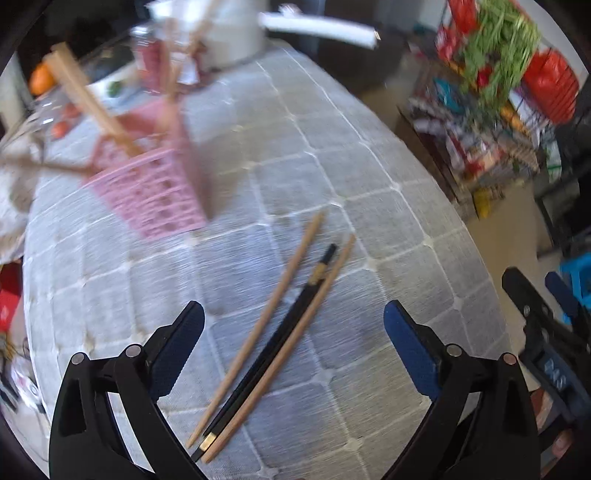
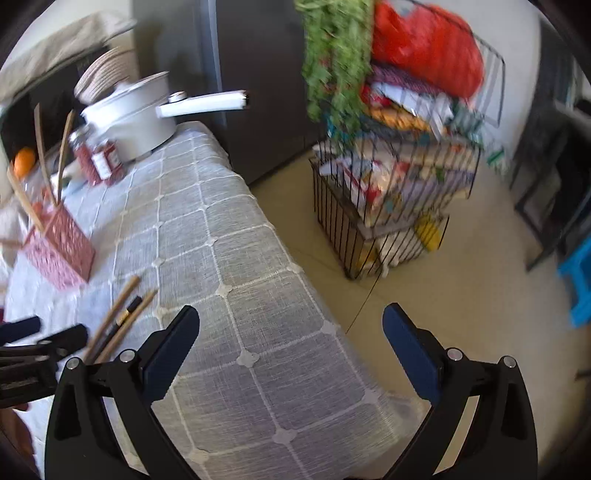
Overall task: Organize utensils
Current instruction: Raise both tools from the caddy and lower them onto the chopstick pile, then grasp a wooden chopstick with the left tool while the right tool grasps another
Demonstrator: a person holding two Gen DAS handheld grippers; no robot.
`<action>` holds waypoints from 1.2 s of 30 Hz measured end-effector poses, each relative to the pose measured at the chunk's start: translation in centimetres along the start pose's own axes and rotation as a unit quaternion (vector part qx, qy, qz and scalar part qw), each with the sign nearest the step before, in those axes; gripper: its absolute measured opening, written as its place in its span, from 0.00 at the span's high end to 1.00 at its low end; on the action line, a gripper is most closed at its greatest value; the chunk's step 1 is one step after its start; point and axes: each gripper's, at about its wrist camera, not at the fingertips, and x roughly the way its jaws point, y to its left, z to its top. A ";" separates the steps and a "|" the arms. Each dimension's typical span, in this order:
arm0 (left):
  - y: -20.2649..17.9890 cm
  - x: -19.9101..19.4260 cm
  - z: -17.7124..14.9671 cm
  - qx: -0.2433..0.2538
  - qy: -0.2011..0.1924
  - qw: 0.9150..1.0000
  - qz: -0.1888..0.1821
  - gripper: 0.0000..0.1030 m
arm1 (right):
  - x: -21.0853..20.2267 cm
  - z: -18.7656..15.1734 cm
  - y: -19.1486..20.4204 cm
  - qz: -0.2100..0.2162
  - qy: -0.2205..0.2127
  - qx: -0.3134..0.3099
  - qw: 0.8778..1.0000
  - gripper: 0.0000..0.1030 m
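Note:
Two wooden chopsticks [image 1: 264,321] and a black chopstick [image 1: 280,350] lie side by side on the grey checked tablecloth [image 1: 295,155]. My left gripper [image 1: 293,317] is open, with its jaws to either side of them, just above. A pink perforated holder [image 1: 155,184] with several wooden chopsticks stands further back on the left. My right gripper [image 2: 291,321] is open and empty above the table's right edge. In the right wrist view the loose chopsticks [image 2: 118,317] and the pink holder [image 2: 61,247] show at the left, with the left gripper [image 2: 40,334] beside them.
A white pot [image 1: 229,33] with a long handle, a red-labelled jar [image 1: 147,59] and an orange [image 1: 40,79] stand at the table's far end. A wire rack [image 2: 391,206] with packages and a hanging green plant stands on the floor to the right. A blue stool [image 2: 580,280] is at far right.

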 end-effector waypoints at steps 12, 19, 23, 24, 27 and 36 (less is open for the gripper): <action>0.4 6.7 6.9 -0.020 0.139 0.990 -0.033 0.56 | 1.0 0.5 -0.8 0.027 0.038 0.026 0.999 0.06; 0.4 8.4 7.3 -0.008 0.136 0.991 -0.006 0.68 | 1.4 0.5 -0.6 0.037 0.050 0.031 0.998 0.06; 0.3 8.7 7.6 0.000 0.123 0.992 0.010 0.70 | 1.5 0.5 -0.2 0.032 0.049 0.021 0.998 0.06; 0.3 8.7 7.6 -0.002 0.120 0.993 0.012 0.72 | 1.5 0.5 -0.2 0.030 0.048 0.023 0.998 0.06; 0.5 8.3 7.1 0.009 0.101 0.995 0.025 0.86 | 1.6 0.5 -0.2 0.023 0.046 0.023 0.998 0.06; 2.7 3.3 2.9 -0.006 0.006 1.000 0.018 0.93 | 2.6 0.3 1.5 0.005 0.054 -0.016 0.998 0.06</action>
